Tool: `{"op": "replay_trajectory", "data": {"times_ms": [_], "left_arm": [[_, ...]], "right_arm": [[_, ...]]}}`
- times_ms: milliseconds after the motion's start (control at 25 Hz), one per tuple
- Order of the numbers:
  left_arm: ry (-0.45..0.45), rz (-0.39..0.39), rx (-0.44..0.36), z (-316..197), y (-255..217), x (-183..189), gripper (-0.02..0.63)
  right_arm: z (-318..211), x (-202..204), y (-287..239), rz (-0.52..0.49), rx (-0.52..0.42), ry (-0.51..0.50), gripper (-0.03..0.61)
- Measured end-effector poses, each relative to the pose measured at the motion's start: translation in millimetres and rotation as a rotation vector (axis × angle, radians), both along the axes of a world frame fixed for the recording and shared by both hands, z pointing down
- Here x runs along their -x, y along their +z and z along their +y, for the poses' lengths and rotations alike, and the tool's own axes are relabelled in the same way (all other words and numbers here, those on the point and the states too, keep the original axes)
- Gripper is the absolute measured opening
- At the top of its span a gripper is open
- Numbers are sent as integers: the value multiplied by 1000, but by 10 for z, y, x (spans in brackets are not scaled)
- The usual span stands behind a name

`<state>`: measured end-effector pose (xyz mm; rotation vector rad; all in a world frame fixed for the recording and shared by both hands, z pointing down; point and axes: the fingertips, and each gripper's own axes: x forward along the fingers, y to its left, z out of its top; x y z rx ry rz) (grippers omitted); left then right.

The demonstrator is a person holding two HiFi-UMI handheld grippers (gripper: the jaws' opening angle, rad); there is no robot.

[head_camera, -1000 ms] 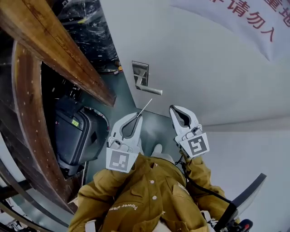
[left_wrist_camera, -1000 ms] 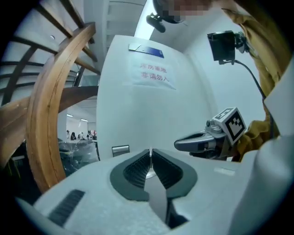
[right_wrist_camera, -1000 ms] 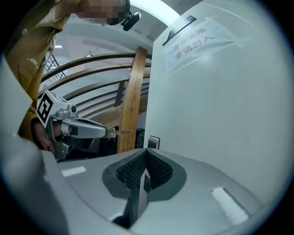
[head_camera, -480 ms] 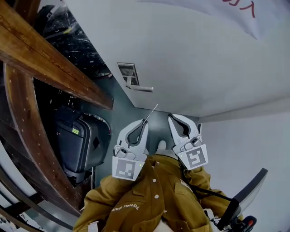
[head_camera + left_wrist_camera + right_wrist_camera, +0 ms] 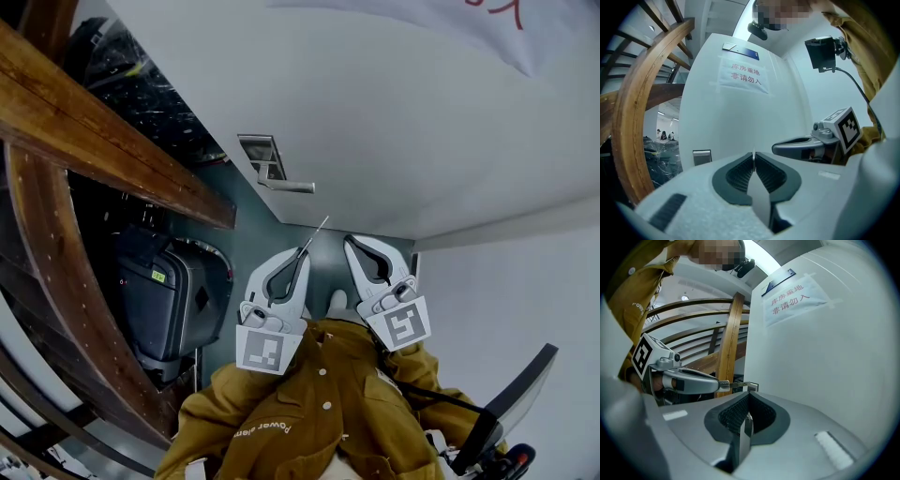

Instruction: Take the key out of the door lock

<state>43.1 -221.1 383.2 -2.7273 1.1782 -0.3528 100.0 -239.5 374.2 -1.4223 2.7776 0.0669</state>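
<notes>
The pale door [image 5: 394, 122] carries a metal lock plate [image 5: 262, 153] with a lever handle [image 5: 286, 186]. The key [image 5: 316, 232] is out of the lock, its thin blade sticking out from the tip of my left gripper [image 5: 305, 251], which is shut on it just below the handle. In the left gripper view the key [image 5: 753, 157] shows edge-on between the pads, with the lock plate [image 5: 702, 157] beyond. My right gripper [image 5: 349, 242] is shut on nothing beside the left one. The right gripper view shows the left gripper [image 5: 689, 380] with the key [image 5: 736, 385].
A wooden stair rail [image 5: 112, 141] slants along the left. Under it stands a dark hard case [image 5: 169, 291]. A paper sign with red print [image 5: 745, 75] hangs high on the door. A pale wall [image 5: 506, 319] meets the door at right. A yellow jacket [image 5: 309, 412] fills the bottom.
The head view has shifted, so the door handle sits more to the left and both grippers lower in frame. The left gripper still holds the key; the right stays shut.
</notes>
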Motion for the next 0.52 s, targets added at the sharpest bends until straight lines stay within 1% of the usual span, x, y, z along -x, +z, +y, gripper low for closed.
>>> {"op": "replay_trajectory", "data": {"times_ms": [520], "left_arm": [[-7, -4, 2, -41, 12, -61, 23]], "right_arm": [[-60, -6, -32, 1, -7, -22, 5]]}}
